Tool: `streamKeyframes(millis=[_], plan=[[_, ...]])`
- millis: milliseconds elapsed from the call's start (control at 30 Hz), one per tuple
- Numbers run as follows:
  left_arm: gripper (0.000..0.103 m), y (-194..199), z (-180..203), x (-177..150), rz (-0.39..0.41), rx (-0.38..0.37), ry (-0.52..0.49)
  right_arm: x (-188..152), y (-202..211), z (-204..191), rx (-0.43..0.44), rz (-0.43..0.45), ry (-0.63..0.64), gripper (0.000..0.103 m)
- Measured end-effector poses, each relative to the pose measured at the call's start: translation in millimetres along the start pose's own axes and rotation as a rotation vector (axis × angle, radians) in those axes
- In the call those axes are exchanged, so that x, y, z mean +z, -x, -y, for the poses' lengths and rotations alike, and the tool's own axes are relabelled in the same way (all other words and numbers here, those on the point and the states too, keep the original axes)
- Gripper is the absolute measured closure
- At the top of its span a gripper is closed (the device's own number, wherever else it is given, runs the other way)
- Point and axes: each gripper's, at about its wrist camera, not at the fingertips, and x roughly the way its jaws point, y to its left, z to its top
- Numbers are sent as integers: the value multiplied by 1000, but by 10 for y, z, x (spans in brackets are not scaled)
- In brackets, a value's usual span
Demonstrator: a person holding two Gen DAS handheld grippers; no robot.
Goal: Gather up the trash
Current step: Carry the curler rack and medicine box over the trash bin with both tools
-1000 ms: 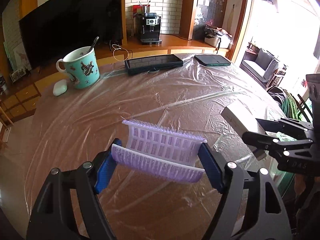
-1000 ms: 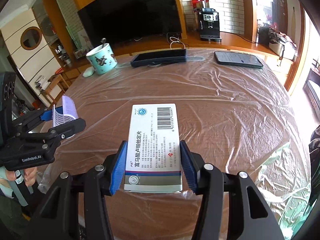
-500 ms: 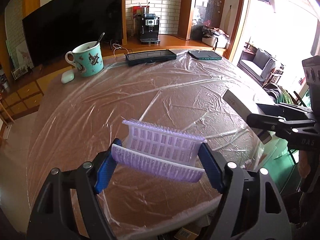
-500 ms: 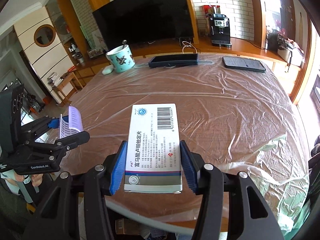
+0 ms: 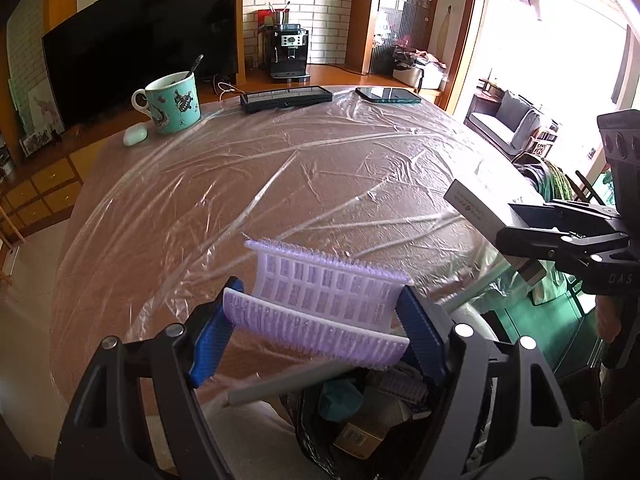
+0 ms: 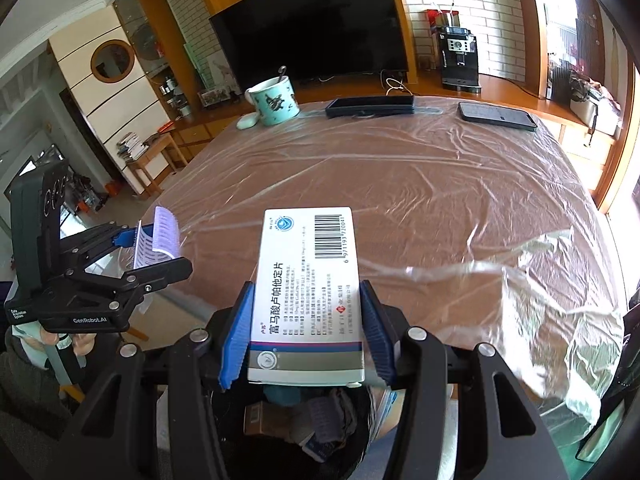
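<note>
We see two grippers, each pinching one item above one open trash bag at the table edge: the left gripper clamps a lilac hair curler, the right gripper a white medicine box.

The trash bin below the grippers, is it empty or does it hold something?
Not empty: the bin holds cardboard boxes and other scraps.

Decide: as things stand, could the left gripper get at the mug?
Probably not. The left gripper is shut on a purple curler over the bin, and the mug stands at the table's far edge. Nothing lies between them.
</note>
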Motion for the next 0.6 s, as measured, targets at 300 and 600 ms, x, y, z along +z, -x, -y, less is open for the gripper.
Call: streamKeyframes(millis=[300, 600], plan=[[25, 130, 117, -185, -9, -26, -12, -227, 142, -113, 35, -13, 24, 52], [25, 154, 276, -368, -35, -42, -41, -473, 225, -187, 52, -54, 44, 52]])
